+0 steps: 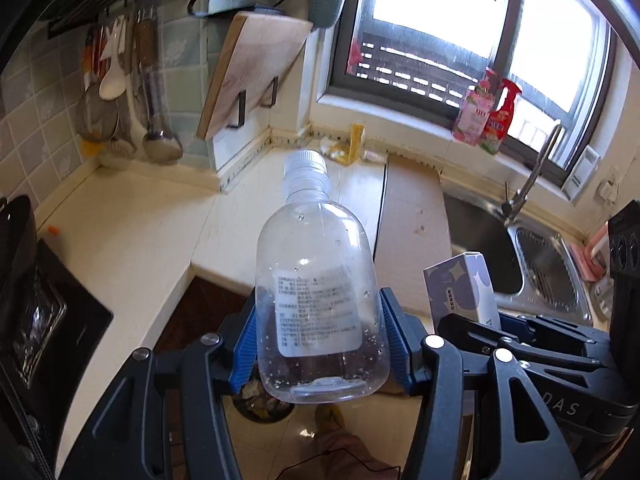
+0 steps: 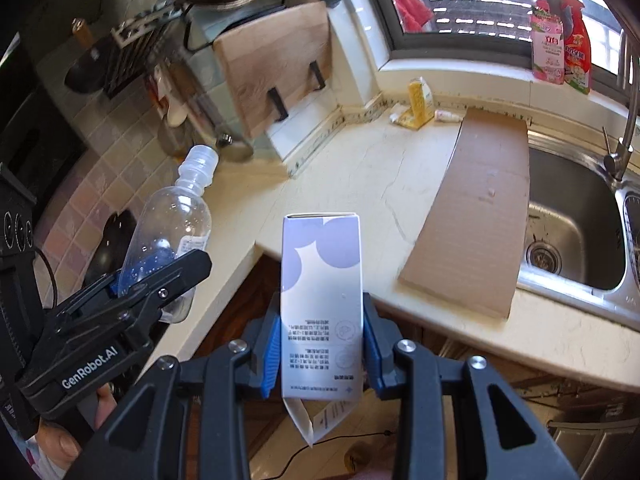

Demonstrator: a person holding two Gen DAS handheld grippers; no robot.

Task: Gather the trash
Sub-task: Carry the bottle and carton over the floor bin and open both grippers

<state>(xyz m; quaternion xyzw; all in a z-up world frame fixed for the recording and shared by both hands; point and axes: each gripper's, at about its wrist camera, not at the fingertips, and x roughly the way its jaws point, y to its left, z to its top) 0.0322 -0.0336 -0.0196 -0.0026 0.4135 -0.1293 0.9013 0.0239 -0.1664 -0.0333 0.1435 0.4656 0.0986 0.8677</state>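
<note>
My left gripper (image 1: 318, 340) is shut on a clear empty plastic bottle (image 1: 316, 280) with a white cap, its blue pads (image 1: 245, 340) pressing both sides of the body. The bottle (image 2: 168, 232) and left gripper (image 2: 160, 276) also show at the left of the right wrist view. My right gripper (image 2: 322, 344) is shut on a white and lilac carton box (image 2: 322, 280), held upright, with a loose flap hanging below. That box (image 1: 464, 288) appears at the right of the left wrist view. Both hang off the counter's front edge. A trash bin (image 1: 264, 404) with litter lies below the bottle.
The cream counter (image 2: 360, 176) carries a flat cardboard sheet (image 2: 476, 208), a yellow packet (image 2: 418, 106) and a small tube (image 2: 448, 116) near the window corner. A steel sink (image 2: 572, 220) and tap are at right. A cutting board (image 1: 256, 72) and utensils hang on the tiled wall. Stove (image 1: 36, 312) at left.
</note>
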